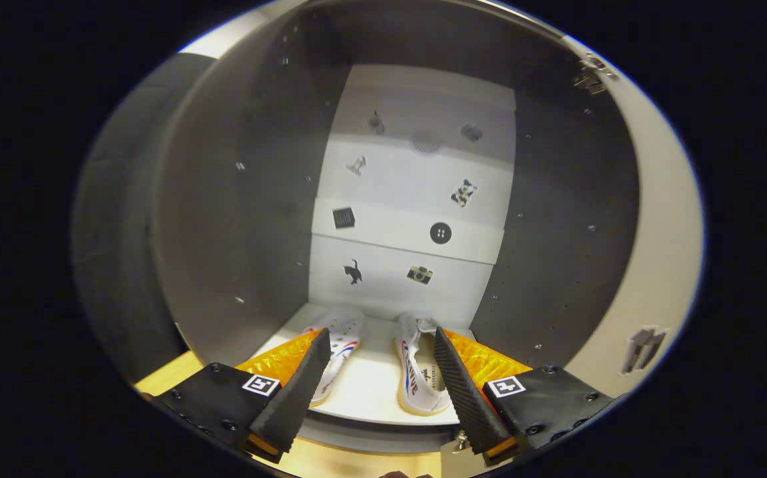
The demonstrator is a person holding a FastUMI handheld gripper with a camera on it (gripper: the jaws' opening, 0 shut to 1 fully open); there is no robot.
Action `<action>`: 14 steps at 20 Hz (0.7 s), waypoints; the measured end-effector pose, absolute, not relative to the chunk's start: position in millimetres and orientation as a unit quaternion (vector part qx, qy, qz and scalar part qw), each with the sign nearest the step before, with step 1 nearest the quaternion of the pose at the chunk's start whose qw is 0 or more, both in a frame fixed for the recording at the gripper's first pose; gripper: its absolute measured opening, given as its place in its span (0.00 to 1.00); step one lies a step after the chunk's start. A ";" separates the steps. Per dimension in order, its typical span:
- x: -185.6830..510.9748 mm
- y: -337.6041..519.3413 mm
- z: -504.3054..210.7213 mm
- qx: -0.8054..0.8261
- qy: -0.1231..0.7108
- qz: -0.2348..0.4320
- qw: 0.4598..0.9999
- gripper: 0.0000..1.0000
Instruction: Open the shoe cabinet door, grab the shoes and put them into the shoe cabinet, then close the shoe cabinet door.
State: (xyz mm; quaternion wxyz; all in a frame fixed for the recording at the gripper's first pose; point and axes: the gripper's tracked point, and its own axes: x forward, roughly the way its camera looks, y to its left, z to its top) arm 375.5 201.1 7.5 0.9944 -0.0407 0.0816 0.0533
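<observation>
text: none readable | right shoe (417, 372): side lettering too blurred | fingers (304, 385): square markers, no text

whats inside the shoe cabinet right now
Two white shoes lie side by side on the bottom shelf of the shoe cabinet, just beyond the open gripper, whose fingers cover part of each.

White shoes (417, 372) with red-blue stripes; orange-black claw (378, 385)
</observation>
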 end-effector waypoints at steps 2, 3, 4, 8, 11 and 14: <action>338.5 201.4 22.1 -0.039 0.054 0.053 0.996 0.98; 317.6 204.1 26.0 -0.037 0.043 0.058 0.997 0.98; 294.4 208.2 26.7 -0.036 0.036 0.065 0.997 0.98; 216.6 207.1 14.2 -0.034 0.031 0.084 0.995 0.98; 164.2 190.3 5.5 -0.011 0.037 0.085 0.996 0.97; 120.4 165.2 7.2 -0.002 0.032 0.087 0.996 0.97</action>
